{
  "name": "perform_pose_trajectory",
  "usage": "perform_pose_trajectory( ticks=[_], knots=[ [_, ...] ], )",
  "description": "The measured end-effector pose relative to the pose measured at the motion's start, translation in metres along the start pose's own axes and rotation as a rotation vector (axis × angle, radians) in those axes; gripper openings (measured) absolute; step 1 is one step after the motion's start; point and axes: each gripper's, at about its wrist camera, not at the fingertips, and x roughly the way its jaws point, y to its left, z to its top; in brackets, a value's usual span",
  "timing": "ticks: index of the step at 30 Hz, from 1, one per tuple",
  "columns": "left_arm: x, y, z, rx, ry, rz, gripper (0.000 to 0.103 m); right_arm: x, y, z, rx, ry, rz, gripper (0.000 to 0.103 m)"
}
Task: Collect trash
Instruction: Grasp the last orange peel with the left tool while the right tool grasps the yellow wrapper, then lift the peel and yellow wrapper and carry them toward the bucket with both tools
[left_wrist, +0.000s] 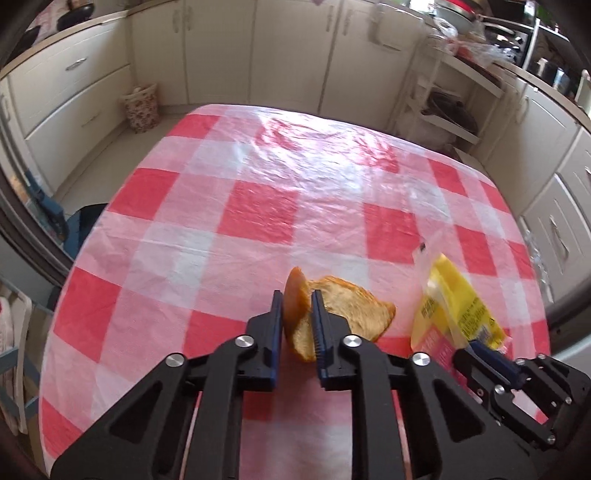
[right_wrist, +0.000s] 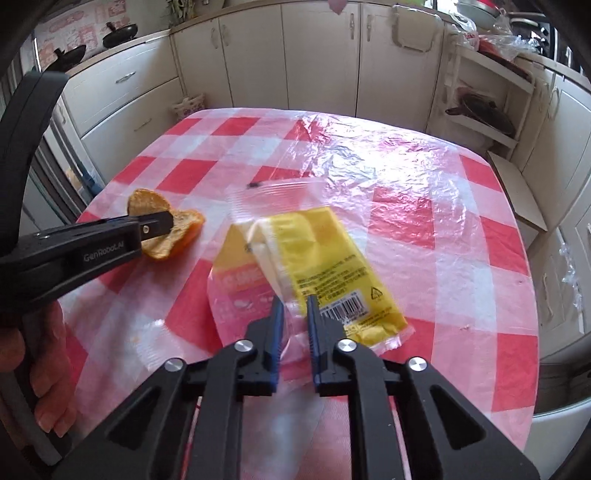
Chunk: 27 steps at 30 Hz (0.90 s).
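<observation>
My left gripper (left_wrist: 296, 299) is shut on a piece of orange peel (left_wrist: 295, 295), held just above the red-and-white checked tablecloth (left_wrist: 258, 206). The peel's other part (left_wrist: 354, 306) hangs to the right. In the right wrist view the left gripper (right_wrist: 162, 221) holds the orange peel (right_wrist: 184, 225) at the left. My right gripper (right_wrist: 293, 306) is shut on the clear edge of a yellow plastic wrapper (right_wrist: 317, 251), lifted a little off the table. The wrapper (left_wrist: 454, 306) and right gripper (left_wrist: 480, 347) also show at the right of the left wrist view.
A clear plastic bag (right_wrist: 362, 166) lies spread over the far right of the table. A floral basket (left_wrist: 142, 110) stands on the floor by the cream cabinets (left_wrist: 288, 51). A white shelf rack (right_wrist: 491, 107) stands beyond the table's far right corner.
</observation>
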Motion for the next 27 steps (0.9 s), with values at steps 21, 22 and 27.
perform_pose_trajectory(
  ticks=[21,22,27],
  knots=[
    [-0.053,-0.069,-0.092,0.219,0.092,-0.202,0.016,-0.071,-0.048,-0.069,0.083,0.041,-0.048,0.001],
    [-0.054,-0.074,-0.096,0.232,0.092,-0.194,0.025,-0.073,-0.050,-0.074,0.080,0.051,-0.051,0.001],
    [-0.060,-0.092,-0.105,0.297,0.054,-0.148,0.045,-0.078,-0.060,-0.086,0.081,0.064,-0.058,0.002]
  ],
)
